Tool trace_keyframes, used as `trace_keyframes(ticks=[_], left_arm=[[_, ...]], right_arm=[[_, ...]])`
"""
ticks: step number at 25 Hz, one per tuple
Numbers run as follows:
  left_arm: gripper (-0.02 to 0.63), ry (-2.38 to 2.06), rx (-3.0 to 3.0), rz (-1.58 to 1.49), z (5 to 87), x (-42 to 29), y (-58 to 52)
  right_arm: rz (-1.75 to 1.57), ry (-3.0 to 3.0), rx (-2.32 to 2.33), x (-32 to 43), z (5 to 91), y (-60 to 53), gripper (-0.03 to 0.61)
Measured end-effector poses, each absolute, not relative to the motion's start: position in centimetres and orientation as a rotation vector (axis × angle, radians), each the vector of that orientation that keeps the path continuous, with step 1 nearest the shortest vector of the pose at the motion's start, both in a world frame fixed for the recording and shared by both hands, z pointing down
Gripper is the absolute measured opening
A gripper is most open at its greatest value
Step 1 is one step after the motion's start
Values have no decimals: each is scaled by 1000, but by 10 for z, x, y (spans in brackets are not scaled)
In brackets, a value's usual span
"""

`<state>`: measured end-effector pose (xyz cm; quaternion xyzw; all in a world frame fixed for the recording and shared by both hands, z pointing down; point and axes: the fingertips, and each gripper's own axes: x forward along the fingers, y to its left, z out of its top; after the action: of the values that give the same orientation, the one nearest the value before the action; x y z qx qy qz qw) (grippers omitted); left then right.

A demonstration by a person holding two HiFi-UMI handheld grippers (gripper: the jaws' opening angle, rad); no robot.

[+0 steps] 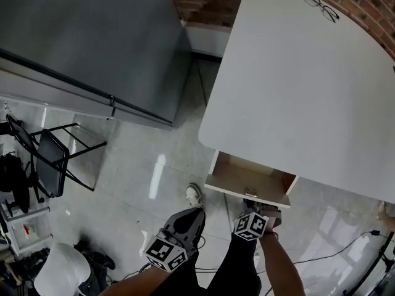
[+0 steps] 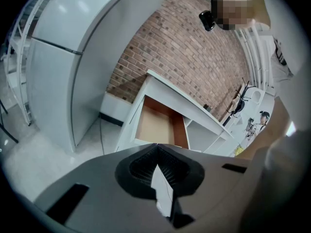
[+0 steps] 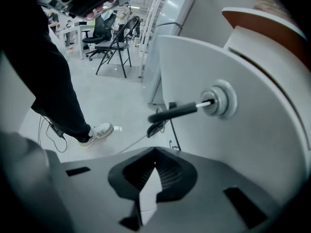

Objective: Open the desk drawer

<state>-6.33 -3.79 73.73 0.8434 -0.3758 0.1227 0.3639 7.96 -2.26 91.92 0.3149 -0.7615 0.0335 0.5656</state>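
1. The drawer (image 1: 247,180) stands open under the near left corner of the white surface (image 1: 296,85). It has a white front and a bare light-wood inside with a reddish-brown side wall, and nothing can be seen lying in it.
2. In the right gripper view the drawer's white front fills the right side. A round metal lock (image 3: 221,100) sits in it, with a dark-handled key (image 3: 177,111) sticking out towards the camera.
3. The right tool (image 3: 154,152) has its jaws pressed together with nothing between them. It hangs just below the key and apart from it, and in the head view it sits right at the drawer front.
4. The left tool (image 2: 156,145) is also closed and empty. It is held back from the drawer, low beside the person's legs, pointing towards the open box.
5. A pair of glasses (image 1: 321,6) lies on the far side of the surface.
6. A tall grey cabinet (image 1: 92,36) stands to the left of the surface, with a strip of floor between them and a brick wall (image 1: 207,2) behind.
7. A black folding chair (image 1: 52,156) stands further left, well apart from the drawer.
8. The person's white shoe (image 1: 194,195) is on the floor just left of the drawer front, and a thin cable (image 1: 345,245) runs across the tiles on the right.
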Motion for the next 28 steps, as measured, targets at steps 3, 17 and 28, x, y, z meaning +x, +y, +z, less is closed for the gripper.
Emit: trace_keyframes(ticks=[3, 17, 28], left_arm=[[8, -965, 2174, 321, 737, -62, -39], [8, -871, 2280, 303, 689, -41, -47], [8, -714, 2396, 238, 585, -24, -32]], right_arm=[[93, -1801, 762, 76, 916, -19, 15], [244, -1825, 791, 63, 859, 51, 15], [282, -1871, 1002, 21, 690, 53, 15]])
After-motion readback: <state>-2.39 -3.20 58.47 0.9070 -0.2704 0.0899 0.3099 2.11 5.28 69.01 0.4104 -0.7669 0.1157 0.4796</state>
